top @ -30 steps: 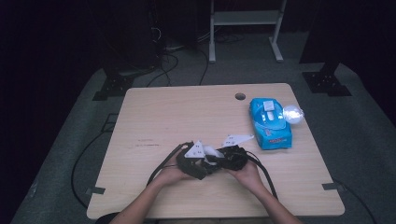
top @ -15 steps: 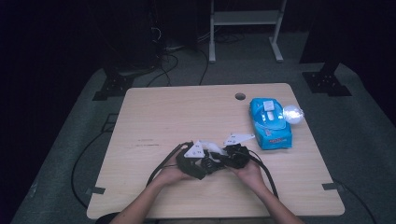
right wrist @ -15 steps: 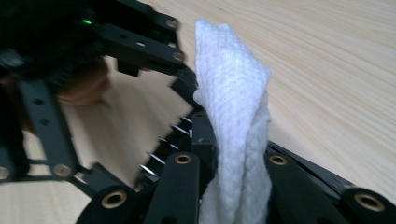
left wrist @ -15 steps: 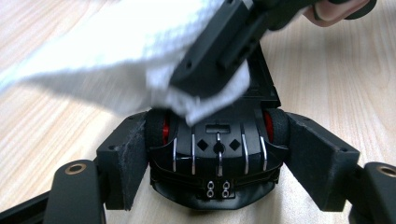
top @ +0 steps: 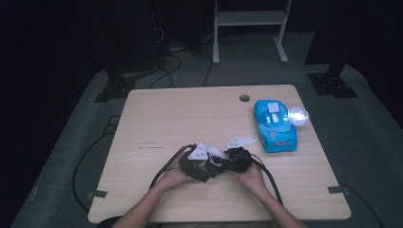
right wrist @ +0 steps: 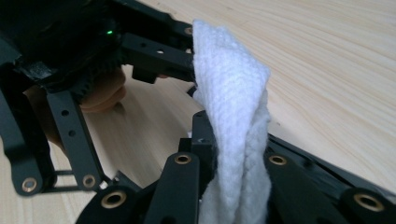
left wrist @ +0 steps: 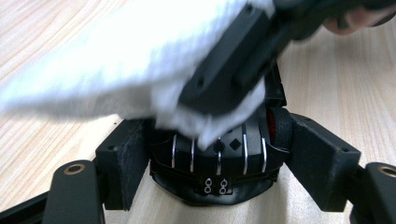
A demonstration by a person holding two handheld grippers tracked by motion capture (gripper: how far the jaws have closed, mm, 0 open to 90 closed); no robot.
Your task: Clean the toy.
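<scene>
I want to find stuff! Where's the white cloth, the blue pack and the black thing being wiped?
white cloth [right wrist: 233,116]: right gripper view, on its folded middle.
blue pack [top: 275,128]: high view, on its top face.
black thing [left wrist: 219,158]: left gripper view, on its ribbed front.

Tons of bare table [top: 190,114] across the upper left and middle of the frame. Only stuff in the way: blue wipes pack [top: 274,124] and a bulb [top: 298,115] touching it, at the right.
</scene>
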